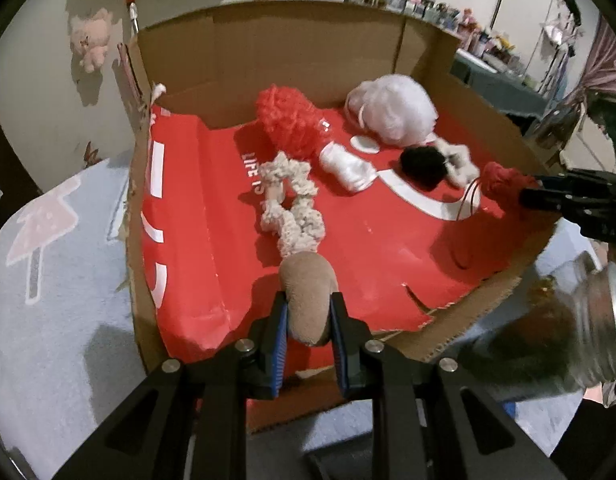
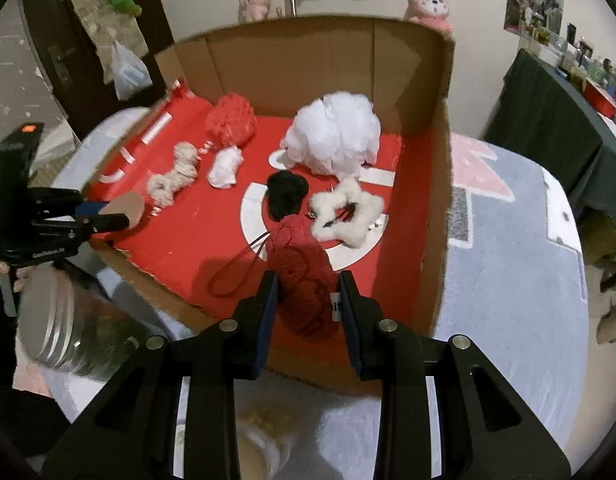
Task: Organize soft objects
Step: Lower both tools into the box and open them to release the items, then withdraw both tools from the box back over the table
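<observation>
Both grippers loaded, hanging over the box, nothing dropped yet.

Tan plush (image 1: 308, 300) pinched in left gripper (image 1: 308, 332) jaws over the near-left edge; dark red knit piece (image 2: 308, 292) pinched in right gripper (image 2: 308, 312) jaws, cord dangling; each sits above bare red liner (image 1: 212, 220), probably to land clear of pieces already in the cardboard box (image 2: 439, 200).

one cardboard box (image 2: 439, 168), eight soft toys (image 2: 331, 140)

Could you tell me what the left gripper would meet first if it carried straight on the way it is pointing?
Most likely the knotted cream rope toy, lying just beyond the tan plush piece held in the left gripper; depth is uncertain, so the red box liner might come first.
</observation>
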### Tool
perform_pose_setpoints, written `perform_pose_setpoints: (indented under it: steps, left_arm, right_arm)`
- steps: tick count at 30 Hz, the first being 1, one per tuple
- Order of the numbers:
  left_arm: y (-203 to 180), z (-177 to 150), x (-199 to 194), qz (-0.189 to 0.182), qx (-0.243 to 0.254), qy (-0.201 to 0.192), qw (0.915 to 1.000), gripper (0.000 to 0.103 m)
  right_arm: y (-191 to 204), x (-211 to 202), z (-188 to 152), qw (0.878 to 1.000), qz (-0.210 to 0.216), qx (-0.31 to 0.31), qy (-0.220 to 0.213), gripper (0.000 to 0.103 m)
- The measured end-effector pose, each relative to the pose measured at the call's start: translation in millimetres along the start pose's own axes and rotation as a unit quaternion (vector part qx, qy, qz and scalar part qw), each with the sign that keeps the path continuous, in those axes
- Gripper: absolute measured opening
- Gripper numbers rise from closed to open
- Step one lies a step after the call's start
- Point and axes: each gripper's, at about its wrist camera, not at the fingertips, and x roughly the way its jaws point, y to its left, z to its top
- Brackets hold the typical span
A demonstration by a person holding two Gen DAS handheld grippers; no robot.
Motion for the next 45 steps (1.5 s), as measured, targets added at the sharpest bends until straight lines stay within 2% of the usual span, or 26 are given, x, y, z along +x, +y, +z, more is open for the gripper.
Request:
perform_pose_setpoints:
  steps: [6, 11, 26, 28, 29, 30, 32, 36, 40, 42, 45]
  left_arm:
    - [-1.4, 4.4, 8.6, 0.018, 0.005, 0.015, 0.9997, 0.022]
    - [-2.4, 4.6, 14.3, 0.03, 0.01, 0.021, 0.9993, 0.024]
    - [-9.7, 6.3, 16.3, 0.045, 0.019, 0.024, 0.9985, 0.028]
    - [-9.8, 5.9, 15.4, 0.044, 0.019, 0.024, 0.9986, 0.031]
    - [-9.6, 5.8, 15.0, 0.044, 0.019, 0.023, 0.9986, 0.033]
    - [-9.7, 5.8, 14.1, 0.044, 0.019, 0.022, 0.9986, 0.035]
    - [-10.1, 5.5, 11.0, 0.043, 0.019, 0.017, 0.9988, 0.039]
    - [-12.7, 6.4, -0.6, 0.042, 0.018, -0.003, 0.999, 0.053]
    - [-15.6, 6.1, -21.2, 0.037, 0.008, -0.039, 0.9985, 0.066]
    - [-17.0, 5.6, -33.7, 0.035, 0.002, -0.06, 0.9976, 0.074]
    - [-21.8, 1.2, -54.3, 0.035, -0.007, -0.094, 0.9949, 0.078]
  right_arm:
    - [4.7, 20.7, 6.0, 0.998, -0.051, -0.026, 0.036, 0.03]
    - [12.2, 30.8, 2.5, 0.993, -0.092, -0.061, 0.045, 0.031]
    - [18.0, 34.9, -2.9, 0.987, -0.12, -0.095, 0.048, 0.032]
    - [19.0, 34.9, -3.7, 0.986, -0.122, -0.1, 0.048, 0.033]
    - [19.5, 34.9, -4.1, 0.986, -0.123, -0.102, 0.048, 0.037]
    - [19.8, 35.5, -4.6, 0.985, -0.125, -0.104, 0.049, 0.047]
    - [22.5, 34.7, -5.9, 0.984, -0.13, -0.112, 0.044, 0.058]
    - [25.5, 28.7, -6.3, 0.984, -0.133, -0.112, 0.033, 0.059]
    - [25.0, 17.1, -4.5, 0.985, -0.135, -0.102, 0.019, 0.06]
    - [24.6, 7.9, -4.0, 0.986, -0.135, -0.095, 0.008, 0.067]
    - [25.1, -8.8, -4.6, 0.989, -0.127, -0.08, -0.012, 0.068]
